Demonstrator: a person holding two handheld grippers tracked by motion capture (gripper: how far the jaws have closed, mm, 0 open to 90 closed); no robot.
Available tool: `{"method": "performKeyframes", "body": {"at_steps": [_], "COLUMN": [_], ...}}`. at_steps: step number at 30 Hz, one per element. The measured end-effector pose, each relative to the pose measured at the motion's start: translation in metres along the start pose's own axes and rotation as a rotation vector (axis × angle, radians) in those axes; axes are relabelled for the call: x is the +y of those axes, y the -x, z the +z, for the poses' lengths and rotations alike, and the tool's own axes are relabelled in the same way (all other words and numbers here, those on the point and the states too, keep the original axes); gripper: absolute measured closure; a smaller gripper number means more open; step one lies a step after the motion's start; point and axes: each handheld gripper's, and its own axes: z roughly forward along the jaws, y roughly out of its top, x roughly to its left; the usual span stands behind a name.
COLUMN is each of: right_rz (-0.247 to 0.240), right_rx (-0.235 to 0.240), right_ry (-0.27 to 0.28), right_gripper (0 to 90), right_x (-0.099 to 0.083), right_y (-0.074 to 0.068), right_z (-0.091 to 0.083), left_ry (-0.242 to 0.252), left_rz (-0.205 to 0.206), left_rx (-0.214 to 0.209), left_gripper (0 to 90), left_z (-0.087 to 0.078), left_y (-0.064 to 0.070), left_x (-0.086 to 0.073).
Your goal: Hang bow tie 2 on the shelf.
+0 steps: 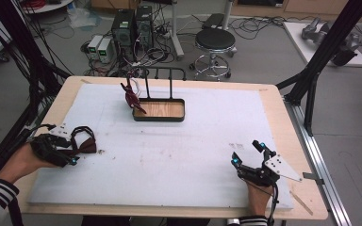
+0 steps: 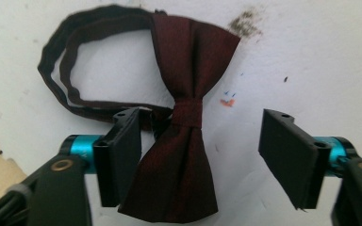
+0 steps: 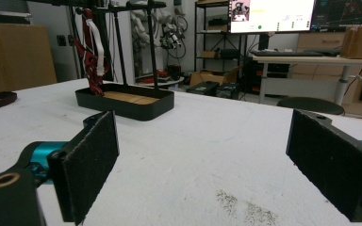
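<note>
Left claw [image 2: 200,155] is hovering released over the dark red bow tie [image 2: 181,136], jaws straddling it; the tie is lying flat on the white worktop [image 1: 179,155] near its left edge. Right claw [image 1: 250,153] is resting released at the right, gripping nothing. Black stand with tray [image 1: 159,110] is sitting farther back.
</note>
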Motion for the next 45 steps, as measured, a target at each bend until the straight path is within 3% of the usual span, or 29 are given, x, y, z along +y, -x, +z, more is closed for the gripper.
{"method": "performKeyframes", "body": {"at_steps": [4,18,26,32,45], "right_rz": [-0.002,-0.002,-0.001,0.001,0.000], "right_rx": [0.000,0.000,0.000,0.001,0.001], "right_ry": [0.002,0.002,0.003,0.002,0.003], "right_gripper": [9.1,9.1,9.1,9.2,9.1], "right_x": [0.000,0.000,0.000,0.000,0.000], "right_y": [0.000,0.000,0.000,0.000,0.000], "right_z": [0.000,0.000,0.000,0.000,0.000], "left_ry": [-0.036,-0.107,-0.131,-0.114,0.021], "left_rz": [-0.019,-0.029,-0.038,-0.033,-0.015], "left_rx": [0.002,0.000,-0.016,-0.024,0.026], "left_gripper": [38.2,51.2,69.8,75.0,76.8], "left_z": [0.004,0.016,0.017,0.014,0.000], "left_y": [-0.003,-0.011,-0.012,-0.012,-0.008], "left_x": [0.000,-0.002,0.000,-0.001,0.007]}}
